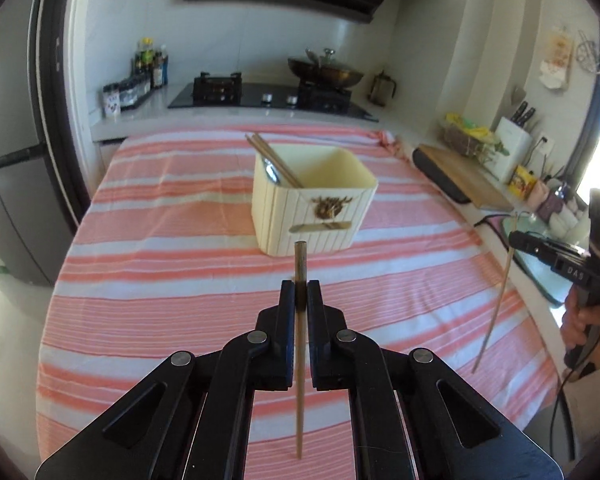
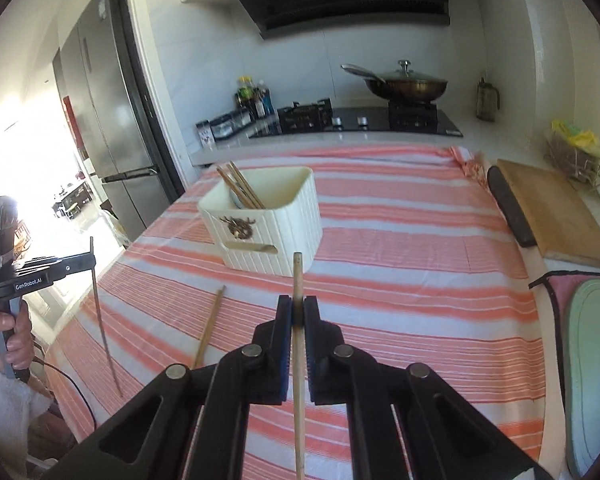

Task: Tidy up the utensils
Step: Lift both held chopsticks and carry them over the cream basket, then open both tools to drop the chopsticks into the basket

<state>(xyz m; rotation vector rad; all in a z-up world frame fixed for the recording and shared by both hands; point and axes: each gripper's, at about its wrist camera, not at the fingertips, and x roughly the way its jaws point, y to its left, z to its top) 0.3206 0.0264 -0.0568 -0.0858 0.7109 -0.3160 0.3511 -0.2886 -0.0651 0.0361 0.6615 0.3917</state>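
A cream utensil holder (image 1: 314, 200) stands on the striped cloth; it also shows in the right wrist view (image 2: 268, 220). Several chopsticks (image 1: 274, 160) and a spoon (image 1: 272, 172) lean in it. My left gripper (image 1: 300, 292) is shut on a wooden chopstick (image 1: 299, 380), held upright short of the holder. My right gripper (image 2: 297, 310) is shut on another chopstick (image 2: 298, 392), also upright. The right gripper shows at the right edge of the left wrist view (image 1: 514, 236), the left gripper at the left of the right wrist view (image 2: 92, 258). One loose chopstick (image 2: 210, 326) lies on the cloth.
The pink striped cloth (image 1: 180, 264) covers the table. A wooden cutting board (image 2: 556, 216) and a dark bar (image 2: 510, 210) lie at the right. A stove with a lidded pan (image 2: 406, 84) is behind. A fridge (image 2: 108, 120) stands left.
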